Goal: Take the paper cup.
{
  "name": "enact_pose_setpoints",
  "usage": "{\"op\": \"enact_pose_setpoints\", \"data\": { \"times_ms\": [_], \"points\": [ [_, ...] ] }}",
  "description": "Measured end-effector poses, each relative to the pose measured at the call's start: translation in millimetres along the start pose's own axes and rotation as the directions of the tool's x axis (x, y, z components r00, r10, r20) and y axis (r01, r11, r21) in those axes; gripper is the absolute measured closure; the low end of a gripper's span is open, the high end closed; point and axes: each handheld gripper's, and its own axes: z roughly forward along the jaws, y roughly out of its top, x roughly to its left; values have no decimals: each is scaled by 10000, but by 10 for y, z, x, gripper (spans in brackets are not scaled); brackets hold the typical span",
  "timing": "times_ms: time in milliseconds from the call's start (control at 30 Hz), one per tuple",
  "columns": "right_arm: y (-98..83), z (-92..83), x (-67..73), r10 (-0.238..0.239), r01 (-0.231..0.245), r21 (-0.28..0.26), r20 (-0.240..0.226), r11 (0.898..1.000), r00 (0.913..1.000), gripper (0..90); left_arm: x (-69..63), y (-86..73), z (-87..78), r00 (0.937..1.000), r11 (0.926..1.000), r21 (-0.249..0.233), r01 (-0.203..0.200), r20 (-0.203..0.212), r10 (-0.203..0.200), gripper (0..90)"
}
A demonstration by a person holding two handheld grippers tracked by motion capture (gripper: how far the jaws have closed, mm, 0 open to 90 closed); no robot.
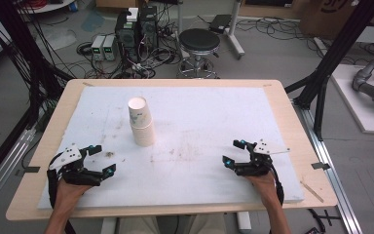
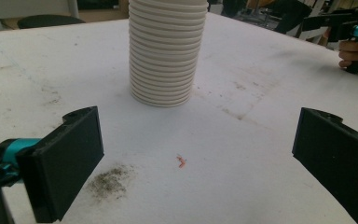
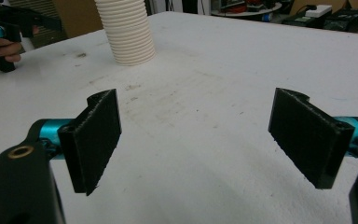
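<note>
A stack of white paper cups (image 1: 141,120) stands upright on the white foam sheet (image 1: 199,117), a little left of the middle. The same stack (image 2: 165,51) rises just beyond my left gripper (image 2: 198,156), whose jaws are wide apart with nothing between them. In the high view my left gripper (image 1: 101,158) rests near the front left of the sheet. My right gripper (image 1: 233,152) sits open at the front right, and its view shows the cup stack (image 3: 126,32) far off to the upper left past my right gripper (image 3: 205,140).
The foam sheet covers a wooden table (image 1: 292,122). A dark smudge (image 2: 109,179) and a small red speck (image 2: 182,162) mark the foam near the left gripper. Behind the table stand a black stool (image 1: 199,46), computer towers (image 1: 136,29) and loose cables.
</note>
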Motion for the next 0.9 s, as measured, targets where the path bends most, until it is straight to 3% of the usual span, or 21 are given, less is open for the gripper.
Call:
{"op": "enact_pose_setpoints", "data": {
  "times_ms": [533, 733, 767, 867, 900],
  "points": [
    [4, 8, -21, 122, -122, 45, -30, 9999, 9999, 174, 12, 61, -4, 9996, 9997, 193, 137, 230, -142, 17],
    [5, 10, -20, 83, -83, 56, -46, 10000, 10000, 174, 18, 293, -31, 9983, 9996, -48, -289, 503, 291, 18],
    [5, 11, -18, 117, -117, 81, -61, 9999, 9999, 175, 43, 423, -30, 9973, 9989, -67, -466, 559, 469, 17],
    [7, 12, -19, 173, -171, 139, -93, 9998, 9998, 174, 64, 547, -28, 9962, 9983, -75, -585, 640, 589, 17],
    [8, 12, -20, 172, -171, 141, -103, 9998, 9998, 174, 84, 678, -28, 9940, 9968, -106, -797, 744, 802, 18]
  ]
}}
